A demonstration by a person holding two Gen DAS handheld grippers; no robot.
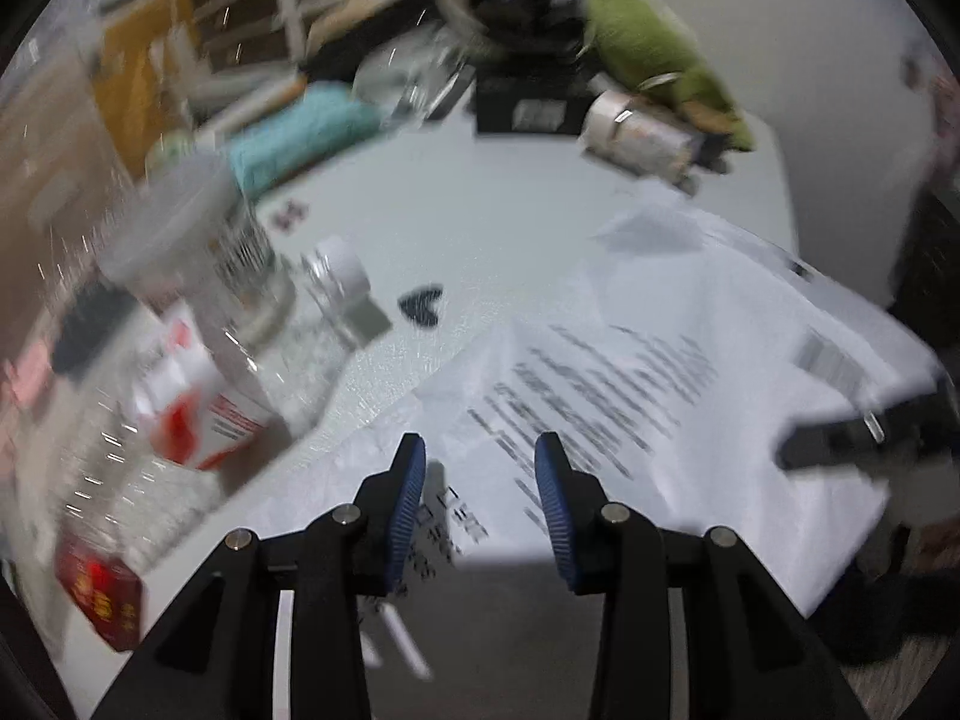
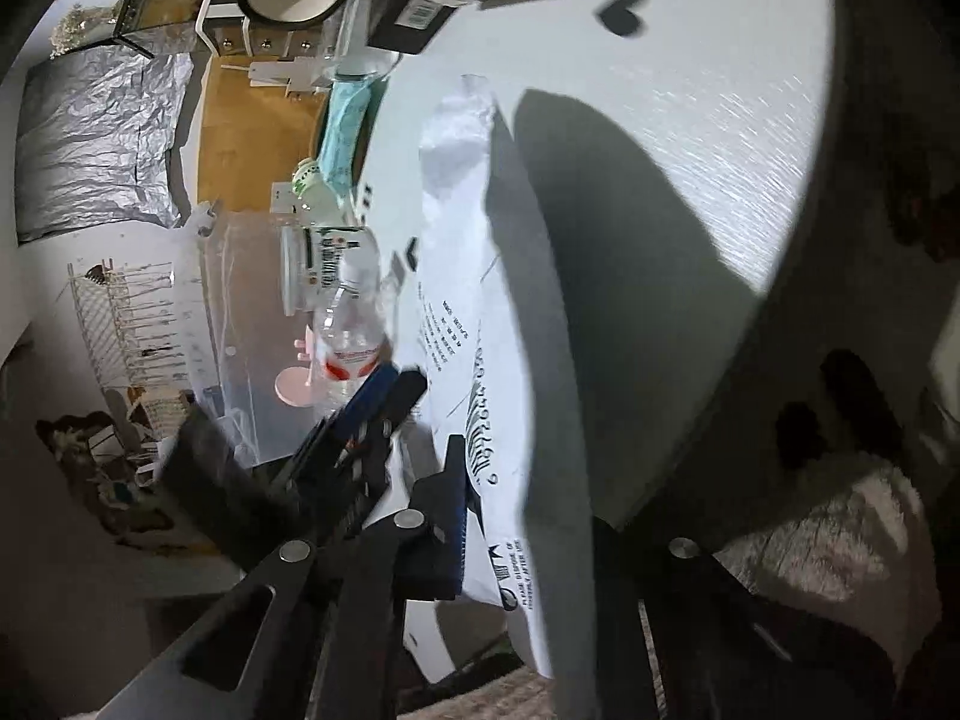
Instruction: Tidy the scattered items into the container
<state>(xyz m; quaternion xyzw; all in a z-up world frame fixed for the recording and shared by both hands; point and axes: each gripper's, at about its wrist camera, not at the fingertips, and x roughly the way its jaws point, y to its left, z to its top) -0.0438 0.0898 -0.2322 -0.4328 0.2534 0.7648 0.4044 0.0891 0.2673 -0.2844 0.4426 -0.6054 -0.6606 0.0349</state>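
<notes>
Counter [image 1: 480,228] reads as matt white with a fine grainy texture. White mailer bag [image 1: 690,372] looks like thin plastic film, slightly crinkled, black print on it. Water bottle [image 1: 300,360] is clear glossy plastic with a white cap and a paper-like red label. My left gripper [image 1: 480,468]: matt black plastic arms, ribbed blue pads, bare metal pins. Teal cloth [image 1: 300,132] looks like soft towelling. Green plush [image 1: 660,54] is fuzzy fabric. From the right wrist, a crinkled silvery foil sheet [image 2: 102,138].
</notes>
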